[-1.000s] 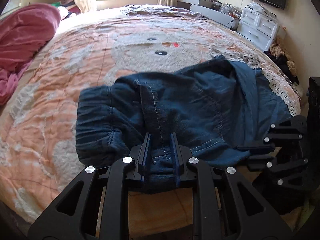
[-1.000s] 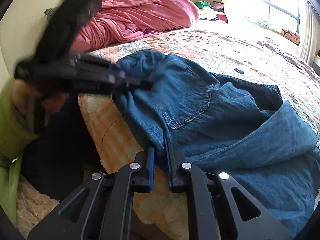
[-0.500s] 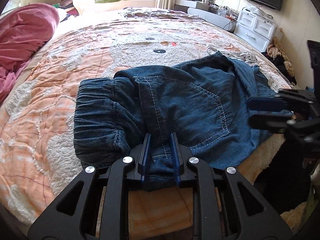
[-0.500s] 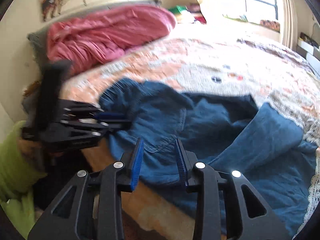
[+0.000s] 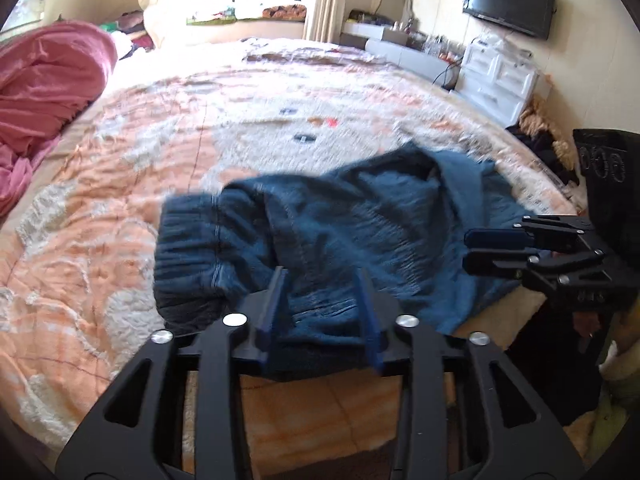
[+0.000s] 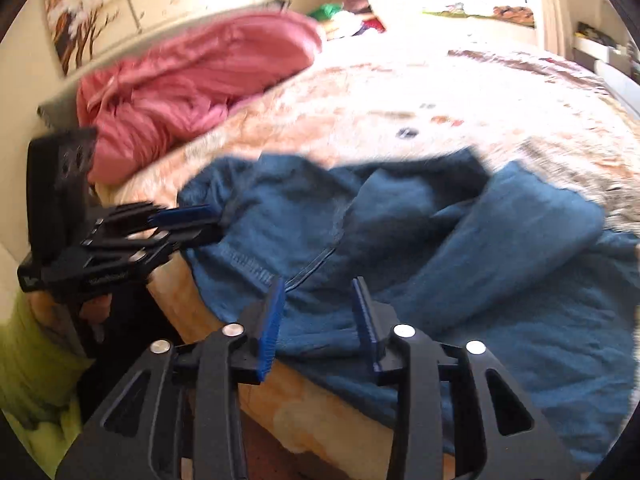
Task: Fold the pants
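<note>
Dark blue denim pants (image 5: 360,220) lie bunched near the front edge of the bed, elastic waistband to the left. My left gripper (image 5: 320,276) is at the waistband edge. Its jaws are opening and the cloth lies loosely between the blue pads. My right gripper (image 6: 318,284) hovers over the pants (image 6: 400,240) at the bed's near edge. Its jaws are opening too, with denim under them and nothing pinched. Each gripper shows in the other's view: the right gripper (image 5: 468,250) at the right, the left gripper (image 6: 218,224) at the left.
The peach and white bedspread (image 5: 200,140) stretches away behind the pants. A pink quilt (image 5: 48,80) is heaped at the far left. White drawers (image 5: 500,80) and a wall television (image 5: 508,0) stand to the right. The floor drops off just below both grippers.
Both pairs of jaws have widened: the left has let go of the waistband fold and the right of the pants' edge. Both grippers rose slightly, and the right one rolled and drew back.
</note>
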### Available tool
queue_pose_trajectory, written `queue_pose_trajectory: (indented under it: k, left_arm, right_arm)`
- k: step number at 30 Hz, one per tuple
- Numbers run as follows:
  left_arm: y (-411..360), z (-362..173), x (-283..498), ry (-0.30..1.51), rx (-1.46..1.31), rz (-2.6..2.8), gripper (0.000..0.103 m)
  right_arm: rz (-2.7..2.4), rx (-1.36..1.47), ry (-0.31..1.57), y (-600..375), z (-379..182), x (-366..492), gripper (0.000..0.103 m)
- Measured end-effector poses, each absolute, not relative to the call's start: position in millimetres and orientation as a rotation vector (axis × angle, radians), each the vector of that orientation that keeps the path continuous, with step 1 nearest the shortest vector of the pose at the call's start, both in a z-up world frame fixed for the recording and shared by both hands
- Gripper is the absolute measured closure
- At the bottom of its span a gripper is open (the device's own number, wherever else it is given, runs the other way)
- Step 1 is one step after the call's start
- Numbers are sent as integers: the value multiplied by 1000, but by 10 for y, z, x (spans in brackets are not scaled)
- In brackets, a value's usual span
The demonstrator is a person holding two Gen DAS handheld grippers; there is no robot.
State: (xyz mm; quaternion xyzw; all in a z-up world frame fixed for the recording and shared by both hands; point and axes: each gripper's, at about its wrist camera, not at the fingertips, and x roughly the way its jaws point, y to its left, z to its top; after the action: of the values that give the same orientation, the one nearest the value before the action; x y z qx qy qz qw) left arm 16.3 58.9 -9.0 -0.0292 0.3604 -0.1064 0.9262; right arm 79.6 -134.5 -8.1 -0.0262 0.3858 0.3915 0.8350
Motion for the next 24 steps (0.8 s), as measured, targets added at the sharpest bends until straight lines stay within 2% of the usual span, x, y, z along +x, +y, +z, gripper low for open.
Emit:
queue_pose_trajectory:
  k: [2,7,9,19,24]
  left_arm:
    - [536,54,121,703,-54,-232,69]
    - [258,230,209,692,-31,-297,56]
    - [129,201,287,719,-29,-327,52]
    - [-476,-141,792,887,-122,-544,52]
    - [-661,-298,1042,958,-118,-542,64]
  right_arm:
    - [792,-19,794,-1534,-2,811,60]
    - [651,43,784,-1974,129,924,54]
    - [602,46,776,-2121,162,968,47]
    - [467,57,773,-2506,150,1226,32]
    - [459,0,796,-2351,193,1459,30]
